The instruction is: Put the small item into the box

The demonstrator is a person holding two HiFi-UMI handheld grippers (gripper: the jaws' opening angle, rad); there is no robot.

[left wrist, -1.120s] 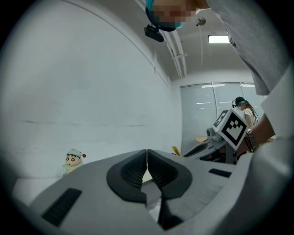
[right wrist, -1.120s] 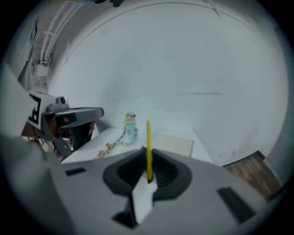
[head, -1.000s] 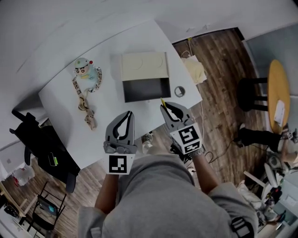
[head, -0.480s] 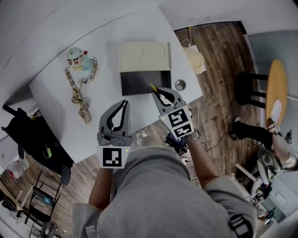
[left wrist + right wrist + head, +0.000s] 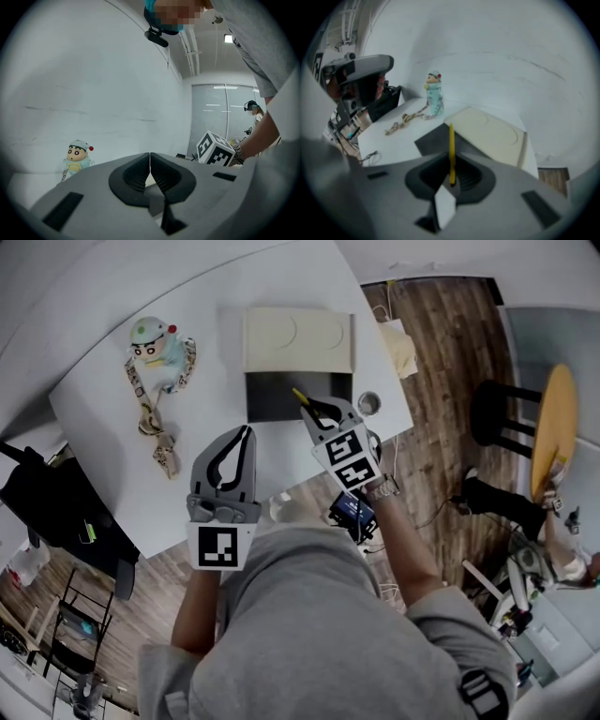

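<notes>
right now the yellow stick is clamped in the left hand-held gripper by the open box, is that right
Not quite. The yellow stick is clamped in the right hand-held gripper, not the left, by the open box; the right gripper view shows its jaws shut on it. The left hand-held gripper is shut on nothing.

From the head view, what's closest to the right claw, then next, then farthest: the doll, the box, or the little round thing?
1. Box: right at the tip of the right claw, which grips a yellow stick.
2. Little round thing: just to the claw's right, by the table edge.
3. Doll: far off on the table's left side.
</notes>
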